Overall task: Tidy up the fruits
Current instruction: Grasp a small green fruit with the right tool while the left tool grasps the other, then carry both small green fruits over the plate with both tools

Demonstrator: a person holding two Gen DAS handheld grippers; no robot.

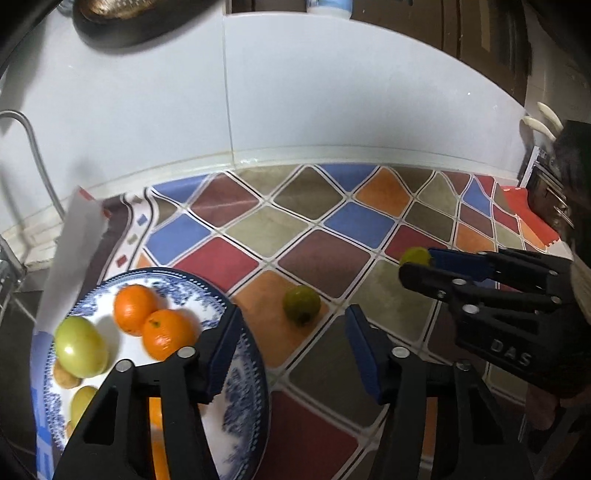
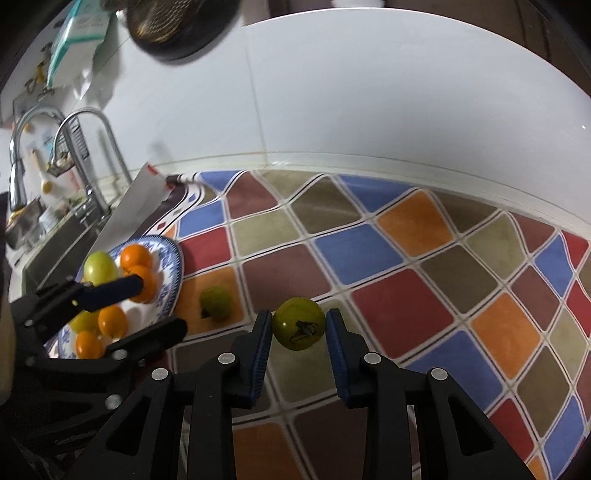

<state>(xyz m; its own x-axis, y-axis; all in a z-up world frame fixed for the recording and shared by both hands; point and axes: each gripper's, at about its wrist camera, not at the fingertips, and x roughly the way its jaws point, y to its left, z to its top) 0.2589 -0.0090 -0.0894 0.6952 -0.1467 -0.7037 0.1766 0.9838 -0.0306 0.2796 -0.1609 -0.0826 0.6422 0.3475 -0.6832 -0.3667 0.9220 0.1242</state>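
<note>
A blue-and-white plate at the left holds two oranges, a pale green fruit and more small fruits. It also shows in the right wrist view. My left gripper is open and empty, its left finger over the plate's right rim. A loose green fruit lies on the mat just beyond it, also in the right wrist view. My right gripper is shut on a green tomato and holds it above the mat; the left wrist view shows it at the right.
A colourful diamond-patterned mat covers the counter up to a white tiled wall. A sink with a tap lies at the left. A white paper sheet leans behind the plate. A dark pan hangs on the wall.
</note>
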